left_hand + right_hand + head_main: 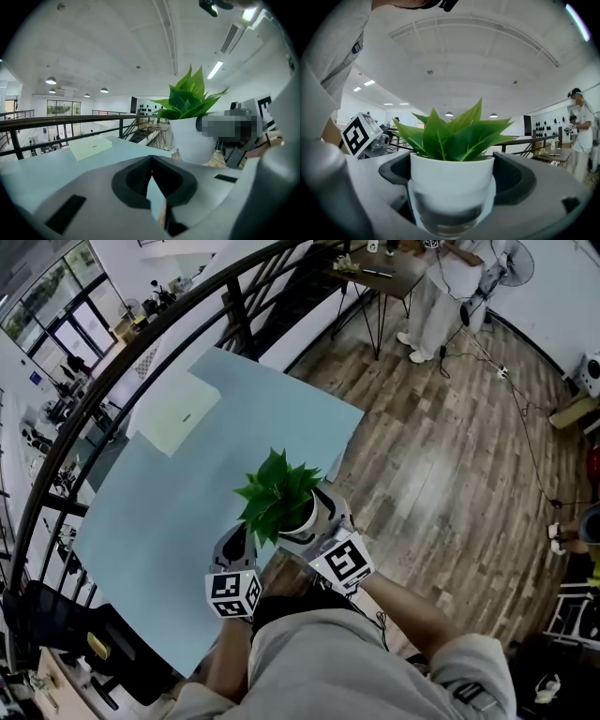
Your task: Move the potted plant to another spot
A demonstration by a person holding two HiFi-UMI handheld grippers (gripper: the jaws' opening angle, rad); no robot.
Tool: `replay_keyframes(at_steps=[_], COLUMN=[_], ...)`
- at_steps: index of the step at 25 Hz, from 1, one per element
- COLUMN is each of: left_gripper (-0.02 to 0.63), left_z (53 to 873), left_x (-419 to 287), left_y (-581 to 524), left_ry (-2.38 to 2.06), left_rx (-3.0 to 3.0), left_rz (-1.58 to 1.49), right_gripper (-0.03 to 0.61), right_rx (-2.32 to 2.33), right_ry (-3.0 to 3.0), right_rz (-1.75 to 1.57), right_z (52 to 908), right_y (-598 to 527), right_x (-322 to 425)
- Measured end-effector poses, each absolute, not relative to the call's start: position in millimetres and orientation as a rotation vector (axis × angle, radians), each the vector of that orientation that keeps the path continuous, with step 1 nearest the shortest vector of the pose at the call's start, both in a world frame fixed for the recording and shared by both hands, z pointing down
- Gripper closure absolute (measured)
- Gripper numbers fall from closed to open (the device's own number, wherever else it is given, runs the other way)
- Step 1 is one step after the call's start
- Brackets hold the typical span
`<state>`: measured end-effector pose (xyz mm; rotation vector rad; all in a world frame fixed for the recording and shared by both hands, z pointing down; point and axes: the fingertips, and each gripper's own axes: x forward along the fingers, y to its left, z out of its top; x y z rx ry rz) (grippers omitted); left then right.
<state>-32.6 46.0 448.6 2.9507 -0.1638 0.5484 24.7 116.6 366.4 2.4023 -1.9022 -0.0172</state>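
The potted plant has green leaves (277,491) in a white pot (302,518). It is at the near right edge of the light blue table (141,512). My right gripper (314,521) is shut on the pot, and in the right gripper view the pot (452,176) fills the gap between the jaws of the right gripper (452,187). Whether the pot rests on the table I cannot tell. My left gripper (239,549) hovers just left of the pot. Its jaws meet with nothing between them in the left gripper view, where the left gripper (152,180) has the pot (192,138) to its right.
A pale flat sheet (178,413) lies at the table's far side. A dark railing (141,352) curves behind the table. Wooden floor (441,474) lies to the right, with a person (441,287) standing at a far desk. A black chair (84,634) stands at the near left.
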Motion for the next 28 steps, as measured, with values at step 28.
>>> replay_keyframes(at_steps=[28], left_gripper=[0.601], left_z=[494], left_x=[159], left_y=[-11], left_ry=[-0.09], left_rx=[2.885], left_rz=[0.624], right_gripper=[0.057], right_rx=[2.245], right_ry=[-1.857], right_rz=[0.175], right_z=[414], right_y=[70], right_x=[209])
